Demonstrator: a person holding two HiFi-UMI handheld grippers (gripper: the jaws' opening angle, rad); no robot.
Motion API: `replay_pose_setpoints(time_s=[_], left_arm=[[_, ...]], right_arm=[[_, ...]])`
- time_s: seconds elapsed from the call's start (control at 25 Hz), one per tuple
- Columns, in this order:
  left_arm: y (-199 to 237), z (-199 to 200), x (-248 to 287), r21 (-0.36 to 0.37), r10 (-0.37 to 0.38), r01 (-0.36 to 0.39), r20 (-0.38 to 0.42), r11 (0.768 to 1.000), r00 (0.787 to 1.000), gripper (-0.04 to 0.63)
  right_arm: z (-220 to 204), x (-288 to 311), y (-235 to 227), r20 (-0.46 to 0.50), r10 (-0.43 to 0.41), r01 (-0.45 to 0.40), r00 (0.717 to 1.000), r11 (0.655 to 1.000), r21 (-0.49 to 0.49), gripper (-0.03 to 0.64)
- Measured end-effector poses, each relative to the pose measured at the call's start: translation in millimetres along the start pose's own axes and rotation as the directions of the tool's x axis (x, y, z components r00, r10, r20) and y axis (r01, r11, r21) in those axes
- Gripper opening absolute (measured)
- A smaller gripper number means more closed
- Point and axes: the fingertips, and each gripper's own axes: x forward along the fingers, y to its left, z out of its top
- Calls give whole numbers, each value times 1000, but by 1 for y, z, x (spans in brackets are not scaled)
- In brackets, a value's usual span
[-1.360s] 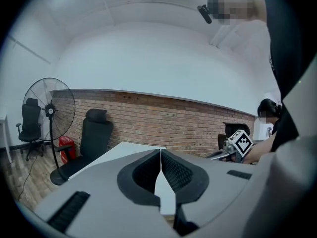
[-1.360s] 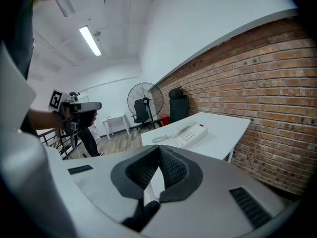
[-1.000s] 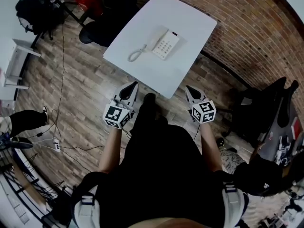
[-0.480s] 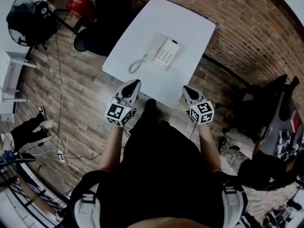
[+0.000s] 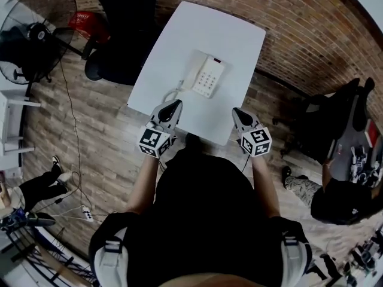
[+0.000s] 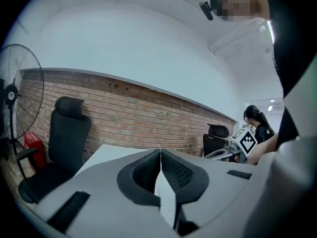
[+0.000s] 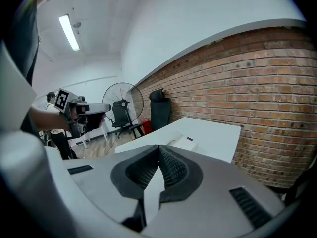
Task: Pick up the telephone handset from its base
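Observation:
A white telephone [image 5: 207, 76] lies in the middle of the white table [image 5: 227, 34]. Its handset [image 5: 192, 69] rests on the left side of the base, and the curly cord [image 5: 172, 92] trails toward the near edge. My left gripper [image 5: 170, 107] is shut and empty, its tip over the table's near edge beside the cord. Just short of that edge, further right, my right gripper [image 5: 237, 113] is also shut with nothing in it. The right gripper view shows the telephone [image 7: 181, 141] ahead beyond the shut jaws. The left gripper view shows only bare table [image 6: 111, 153] past its jaws.
A black office chair [image 5: 119, 34] stands at the table's left, with a standing fan [image 5: 36, 34] and a red object [image 5: 87, 24] beyond. A brick wall [image 5: 311, 28] runs along the far right. Another person [image 5: 332, 199] sits at right by more chairs. Cables [image 5: 69, 124] cross the wooden floor.
I have come closer to the table. Both grippers moved forward toward its near edge, and the left one now reaches over it near the cord. The jaws stayed shut.

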Motion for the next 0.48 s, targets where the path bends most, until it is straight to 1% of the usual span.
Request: replay_pose_setpoints(time_s=[0.2,0.36,0.48], left_arm=[[24,3,28,10,-86,86,-5,996,996,21],[38,-3,45,13,-160,161,-21,987,987,21],[46,-5,55,17,-200,201,-32,979,979,21]], right_arm=[[6,18,-6,15,-75,74,997,997,31,-3],[5,29,-4,21,-135,133,991,989,65,-3],[7,33,0,26,-167,164,986,983,85,-3]])
